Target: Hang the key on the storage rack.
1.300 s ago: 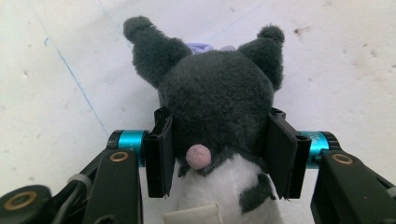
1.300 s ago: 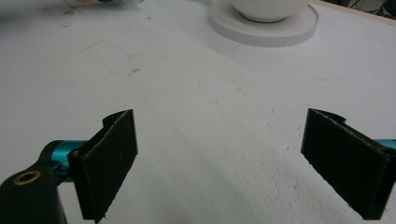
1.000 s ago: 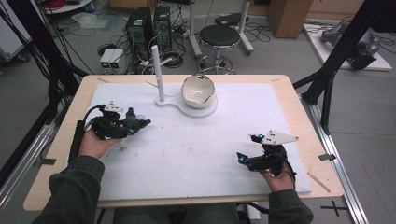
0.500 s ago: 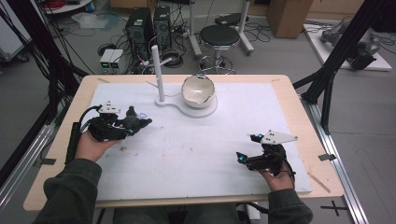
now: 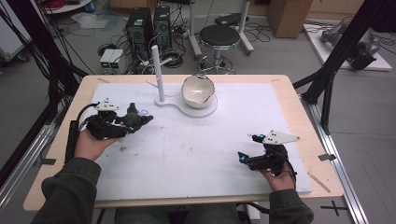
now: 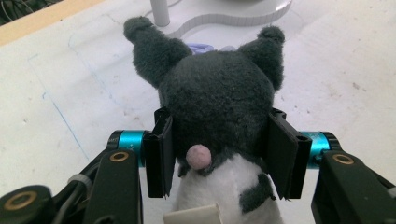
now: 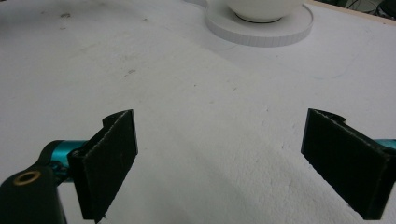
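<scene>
A dark grey and white plush toy (image 6: 217, 107) with two pointed ears sits between the jaws of my left gripper (image 6: 219, 154), which is shut on its body. In the high view the plush toy (image 5: 134, 119) and left gripper (image 5: 122, 123) hover over the left part of the white mat, short of the white stand (image 5: 187, 106). A white bowl (image 5: 198, 90) rests on that stand's round base, next to an upright white post (image 5: 157, 72). My right gripper (image 5: 243, 157) stays low at the right front, open, nothing between its pads (image 7: 108, 163).
A white mat (image 5: 196, 144) covers the wooden table (image 5: 299, 107). The stand's round base (image 7: 261, 28) shows far ahead in the right gripper view. Black frame struts (image 5: 336, 60) rise at the right, cables and a stool (image 5: 220, 37) lie beyond the table.
My left gripper has risen a little and drifted right toward the stand with the plush toy in it. The right gripper has not moved.
</scene>
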A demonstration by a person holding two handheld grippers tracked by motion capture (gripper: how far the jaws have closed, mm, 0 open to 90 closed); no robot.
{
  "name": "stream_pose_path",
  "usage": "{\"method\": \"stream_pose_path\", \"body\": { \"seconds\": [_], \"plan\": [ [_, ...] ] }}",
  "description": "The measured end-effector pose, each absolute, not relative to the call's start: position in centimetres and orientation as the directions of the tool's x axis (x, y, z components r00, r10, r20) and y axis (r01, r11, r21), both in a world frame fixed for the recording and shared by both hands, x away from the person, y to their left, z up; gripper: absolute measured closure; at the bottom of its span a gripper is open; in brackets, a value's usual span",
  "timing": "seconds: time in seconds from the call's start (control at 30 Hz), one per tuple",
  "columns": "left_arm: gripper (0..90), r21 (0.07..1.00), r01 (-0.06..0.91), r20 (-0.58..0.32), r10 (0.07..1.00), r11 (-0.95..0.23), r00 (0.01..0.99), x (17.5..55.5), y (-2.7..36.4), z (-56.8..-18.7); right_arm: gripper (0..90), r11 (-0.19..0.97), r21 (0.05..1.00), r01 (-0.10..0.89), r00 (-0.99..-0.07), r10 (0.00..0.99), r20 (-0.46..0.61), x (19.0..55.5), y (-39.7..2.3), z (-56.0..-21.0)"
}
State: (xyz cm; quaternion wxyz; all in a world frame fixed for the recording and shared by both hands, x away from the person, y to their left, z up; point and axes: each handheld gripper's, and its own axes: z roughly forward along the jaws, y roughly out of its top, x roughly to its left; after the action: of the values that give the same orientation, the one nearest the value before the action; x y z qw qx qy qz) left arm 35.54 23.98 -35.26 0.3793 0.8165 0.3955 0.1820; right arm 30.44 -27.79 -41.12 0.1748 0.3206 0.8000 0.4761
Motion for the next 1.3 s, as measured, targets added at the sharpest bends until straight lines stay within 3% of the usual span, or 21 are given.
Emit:
{"method": "stream_pose_path", "body": {
  "seconds": [1.3],
  "plan": [
    [48.9,0.812,0.456,-0.028,0.755,-0.365,0.655,36.1,23.5,-30.4,9.9,0.337,0.877,0.343,-0.738,0.675,0.029,30.5,-27.7,-41.0]
  ]
}}
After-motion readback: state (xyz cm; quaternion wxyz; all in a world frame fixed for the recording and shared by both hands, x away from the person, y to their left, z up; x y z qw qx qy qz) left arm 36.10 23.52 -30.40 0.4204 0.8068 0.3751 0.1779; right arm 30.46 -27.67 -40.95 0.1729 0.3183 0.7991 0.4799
